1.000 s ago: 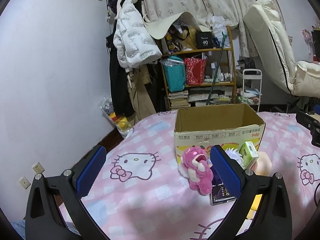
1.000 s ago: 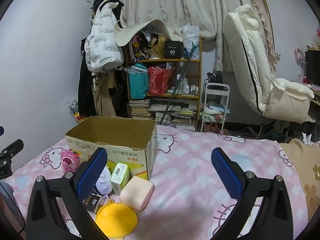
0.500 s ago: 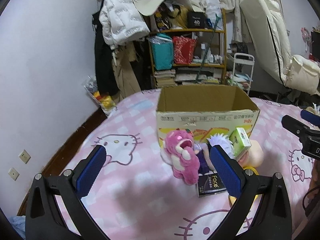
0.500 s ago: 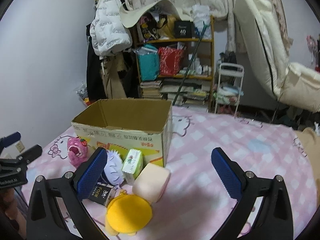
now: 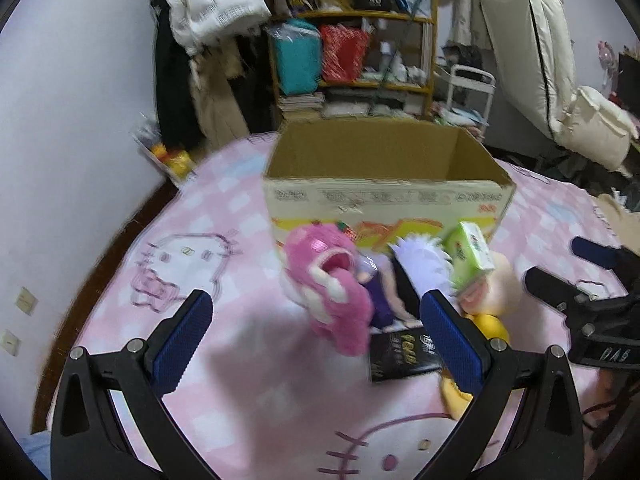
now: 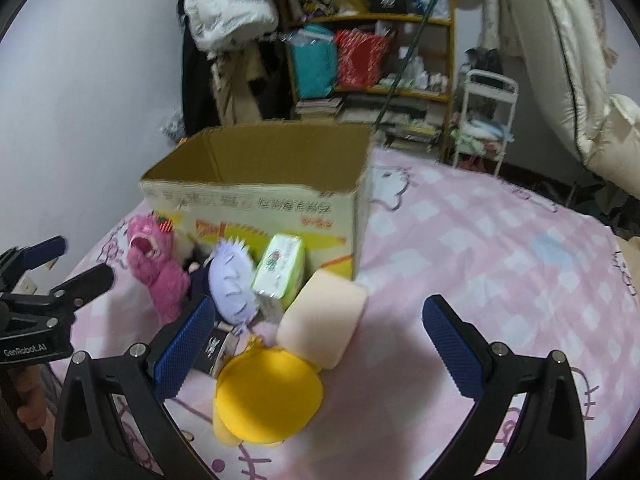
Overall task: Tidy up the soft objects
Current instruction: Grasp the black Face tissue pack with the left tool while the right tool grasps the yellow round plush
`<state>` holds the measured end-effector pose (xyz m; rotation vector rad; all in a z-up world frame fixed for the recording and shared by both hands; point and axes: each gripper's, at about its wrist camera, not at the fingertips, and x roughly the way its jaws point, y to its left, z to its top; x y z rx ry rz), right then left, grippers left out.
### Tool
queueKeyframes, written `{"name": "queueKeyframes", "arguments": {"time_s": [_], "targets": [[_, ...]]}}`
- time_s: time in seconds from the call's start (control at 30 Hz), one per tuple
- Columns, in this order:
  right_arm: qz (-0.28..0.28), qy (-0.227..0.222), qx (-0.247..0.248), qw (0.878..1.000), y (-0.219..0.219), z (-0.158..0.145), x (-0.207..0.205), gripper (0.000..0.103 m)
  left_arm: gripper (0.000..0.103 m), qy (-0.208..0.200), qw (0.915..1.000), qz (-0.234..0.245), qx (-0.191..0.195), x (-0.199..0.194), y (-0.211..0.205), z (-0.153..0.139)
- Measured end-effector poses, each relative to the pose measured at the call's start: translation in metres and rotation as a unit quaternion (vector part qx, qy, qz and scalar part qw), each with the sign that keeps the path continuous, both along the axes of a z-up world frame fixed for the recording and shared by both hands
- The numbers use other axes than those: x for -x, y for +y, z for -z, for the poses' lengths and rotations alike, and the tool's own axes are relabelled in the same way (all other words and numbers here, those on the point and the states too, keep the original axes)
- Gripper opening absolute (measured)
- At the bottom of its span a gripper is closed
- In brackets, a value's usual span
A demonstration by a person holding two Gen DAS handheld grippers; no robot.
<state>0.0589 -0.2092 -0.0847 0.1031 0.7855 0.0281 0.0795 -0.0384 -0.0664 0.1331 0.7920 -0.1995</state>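
An open cardboard box (image 5: 384, 196) (image 6: 256, 204) stands on the pink bed. In front of it lie a pink plush bear (image 5: 332, 292) (image 6: 156, 264), a doll with pale purple hair (image 5: 420, 260) (image 6: 232, 280), a green tissue pack (image 5: 470, 250) (image 6: 280, 268), a beige sponge block (image 6: 320, 324) and a yellow plush (image 6: 268, 392). My left gripper (image 5: 316, 344) is open, just short of the pink bear. My right gripper (image 6: 316, 344) is open, above the yellow plush and sponge. Each gripper shows in the other's view: the right gripper (image 5: 592, 284), the left gripper (image 6: 52, 276).
A black flat packet (image 5: 404, 356) lies among the toys. The bed has a pink Hello Kitty sheet (image 6: 500, 248). Behind it are a cluttered shelf (image 5: 360, 60), hanging coats (image 5: 208, 12), a white cart (image 6: 486, 120) and a cream recliner (image 5: 560, 80).
Both grippers have moved forward and down toward the pile of toys in front of the box. Both stay open.
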Motion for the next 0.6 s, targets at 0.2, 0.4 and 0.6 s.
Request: {"name": "queueKeyframes", "arguments": {"time_s": [0.2, 0.4, 0.6], "targets": [[-0.026, 0.033, -0.001, 0.999, 0.012, 0.015, -0.007, 0.103, 0.102, 0.018, 0.9997, 0.017, -0.007, -0.010, -0.015, 0.011], [-0.041, 0.070, 0.000, 0.997, 0.019, 0.035, -0.015, 0.103, 0.102, 0.060, 0.9980, 0.015, 0.005, -0.028, -0.016, 0.028], [-0.059, 0.116, -0.008, 0.991, 0.025, 0.056, -0.023, 0.103, 0.102, 0.092, 0.9955, 0.023, -0.002, -0.037, -0.023, 0.044]]}}
